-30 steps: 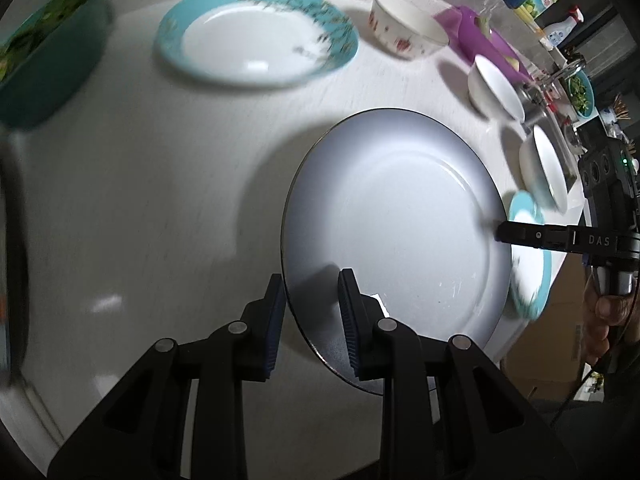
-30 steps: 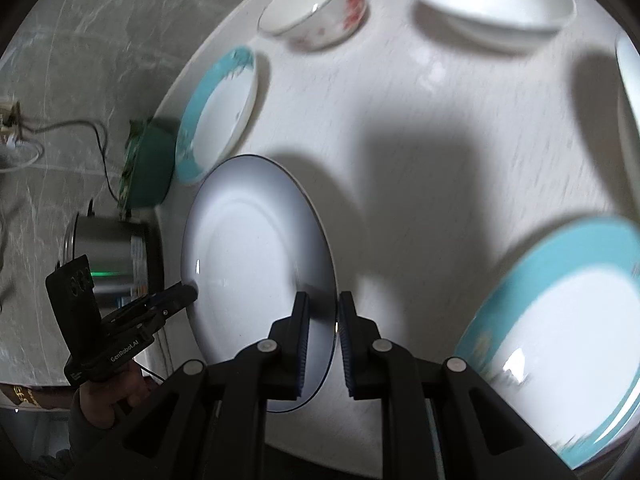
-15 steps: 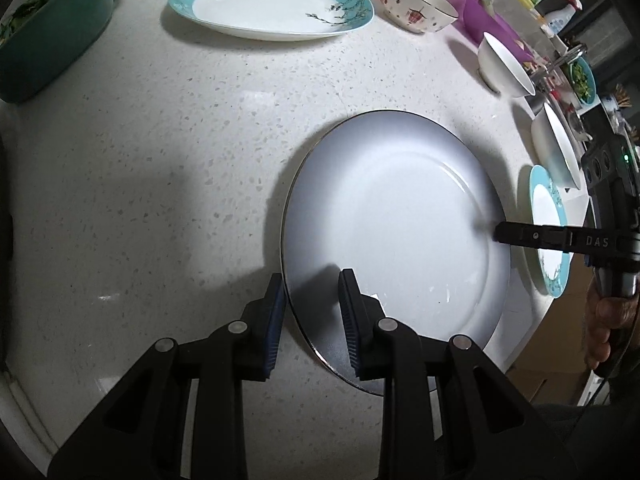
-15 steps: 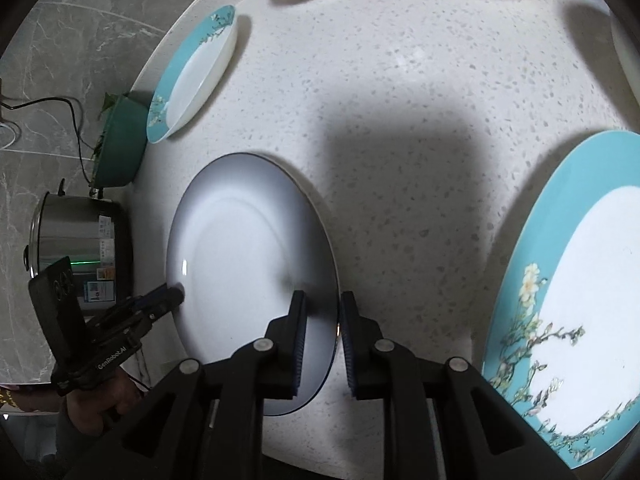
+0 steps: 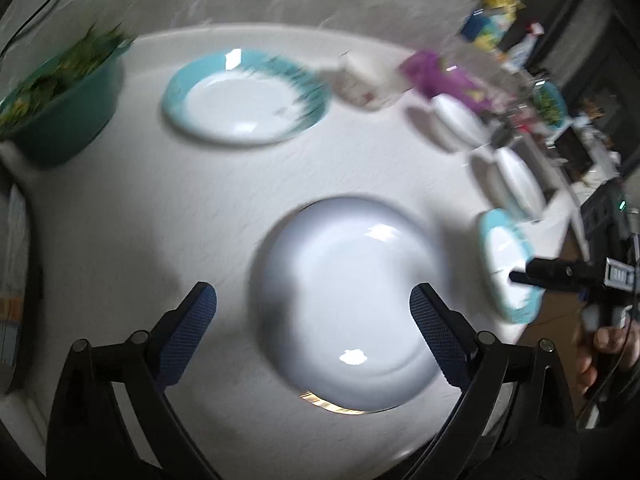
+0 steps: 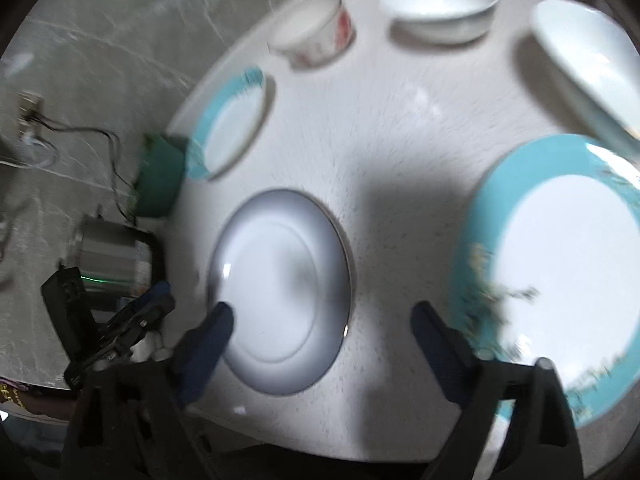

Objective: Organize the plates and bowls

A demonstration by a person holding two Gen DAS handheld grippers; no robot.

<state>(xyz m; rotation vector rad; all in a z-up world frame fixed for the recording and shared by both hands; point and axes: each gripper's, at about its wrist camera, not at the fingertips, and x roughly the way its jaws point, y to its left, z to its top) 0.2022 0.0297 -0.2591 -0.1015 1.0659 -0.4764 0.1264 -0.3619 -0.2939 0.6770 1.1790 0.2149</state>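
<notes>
Left wrist: left gripper [image 5: 312, 312] fingers spread wide, empty, above white plate [image 5: 352, 304] flat on the counter [image 5: 168, 208]. Right gripper [image 6: 320, 332] also wide apart, gripping nothing.

Round white speckled table [image 6: 400, 168]. Lying flat on it: a white plate [image 6: 280, 300] near the front edge; a teal-rimmed plate [image 6: 568, 272] near it, apart; a second teal-rimmed plate [image 6: 230, 124] toward the far side. Also a red-patterned bowl [image 6: 316, 36], two white bowls [image 6: 440, 4] [image 6: 588, 64] and a green basin [image 5: 60, 108] of greens at the rim.
</notes>
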